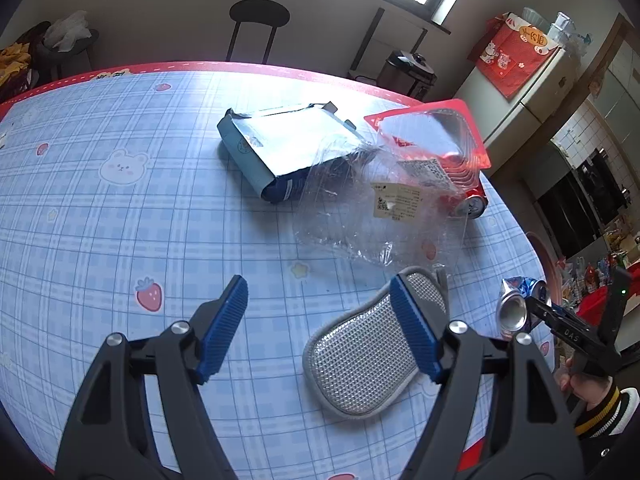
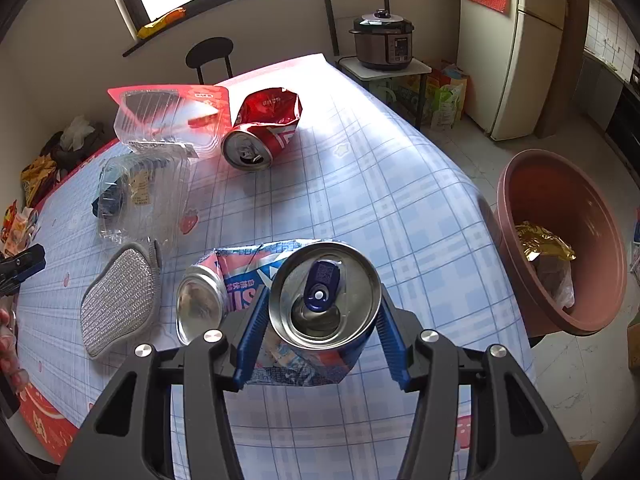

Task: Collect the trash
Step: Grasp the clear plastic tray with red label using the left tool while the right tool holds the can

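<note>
My right gripper (image 2: 322, 308) is shut on a crushed, bent blue can (image 2: 320, 292), with a blue pad on each side of it. In the left wrist view the same blue can (image 1: 516, 308) is held by the right gripper (image 1: 534, 310) at the table's right edge. My left gripper (image 1: 318, 284) is open over the checked tablecloth with nothing between its pads. Its right finger hangs over a silver scrub pad (image 1: 360, 364). Ahead lie clear plastic wrap (image 1: 360, 216), a torn foil-lined blue bag (image 1: 280, 144), a red-backed clear tray (image 1: 424, 136) and a dented red can (image 1: 470, 202).
A brown basin (image 2: 516, 184) stands on the floor right of the table, with a gold wrapper (image 2: 540, 240) inside. A red snack bag (image 2: 272, 106) lies behind the red can (image 2: 256, 144). The scrub pad (image 2: 116, 304) is left of the blue can. A black stool (image 1: 260, 16) stands beyond the table.
</note>
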Demonstrator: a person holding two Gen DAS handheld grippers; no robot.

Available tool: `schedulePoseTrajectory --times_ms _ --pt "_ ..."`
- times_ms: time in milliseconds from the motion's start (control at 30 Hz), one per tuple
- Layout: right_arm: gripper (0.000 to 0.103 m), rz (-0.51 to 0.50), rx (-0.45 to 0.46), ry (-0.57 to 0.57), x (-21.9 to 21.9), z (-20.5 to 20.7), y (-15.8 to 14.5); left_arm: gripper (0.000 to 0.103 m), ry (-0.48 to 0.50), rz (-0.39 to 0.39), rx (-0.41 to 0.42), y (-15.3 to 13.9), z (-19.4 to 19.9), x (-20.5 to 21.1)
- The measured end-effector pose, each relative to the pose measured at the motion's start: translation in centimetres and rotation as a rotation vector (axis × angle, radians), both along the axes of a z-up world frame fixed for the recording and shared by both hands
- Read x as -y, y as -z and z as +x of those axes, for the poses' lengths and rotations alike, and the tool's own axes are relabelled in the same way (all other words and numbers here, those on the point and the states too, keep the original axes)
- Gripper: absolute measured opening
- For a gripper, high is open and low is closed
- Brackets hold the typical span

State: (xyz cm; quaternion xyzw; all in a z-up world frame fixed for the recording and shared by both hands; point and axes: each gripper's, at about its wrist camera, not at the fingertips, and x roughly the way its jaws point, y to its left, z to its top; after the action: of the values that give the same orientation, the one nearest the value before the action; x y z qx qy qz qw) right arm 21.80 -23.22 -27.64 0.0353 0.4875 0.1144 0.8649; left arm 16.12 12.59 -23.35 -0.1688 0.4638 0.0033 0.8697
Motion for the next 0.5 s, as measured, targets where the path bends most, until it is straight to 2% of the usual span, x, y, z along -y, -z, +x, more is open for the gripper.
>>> schedulePoseTrajectory --times_ms 100,133,167,300,333,400,500 --pt "0.052 0.020 0.013 0.013 0.6 -0.2 -0.8 0.072 0.026 0.004 0.023 -1.0 1.7 0.5" --pt "0.052 0.022 0.018 0.016 0.7 -0.3 -1.1 0.074 0.040 0.011 0.038 -1.5 2.5 0.9" --pt "0.052 0.023 0.023 0.018 0.8 -0.3 -1.3 0.084 0.055 0.019 0.050 -2.0 3.4 1.5" --pt "0.052 0.028 0.035 0.029 1.3 -0.5 -1.8 0.089 0.139 0.027 0.091 -4.0 7.4 4.4" --pt "0.052 0.030 0.036 0.033 1.5 -0.6 -1.9 0.089 0.145 0.006 0.093 -4.4 8.4 5.0" --pt "0.052 0.033 0.040 0.041 1.8 -0.7 -2.0 0.089 0.113 -0.090 0.075 -5.0 10.4 5.4" --pt "0.052 0.037 0.044 0.053 2.3 -0.8 -2.2 0.088 -0.022 -0.262 0.013 -5.2 13.3 4.3"
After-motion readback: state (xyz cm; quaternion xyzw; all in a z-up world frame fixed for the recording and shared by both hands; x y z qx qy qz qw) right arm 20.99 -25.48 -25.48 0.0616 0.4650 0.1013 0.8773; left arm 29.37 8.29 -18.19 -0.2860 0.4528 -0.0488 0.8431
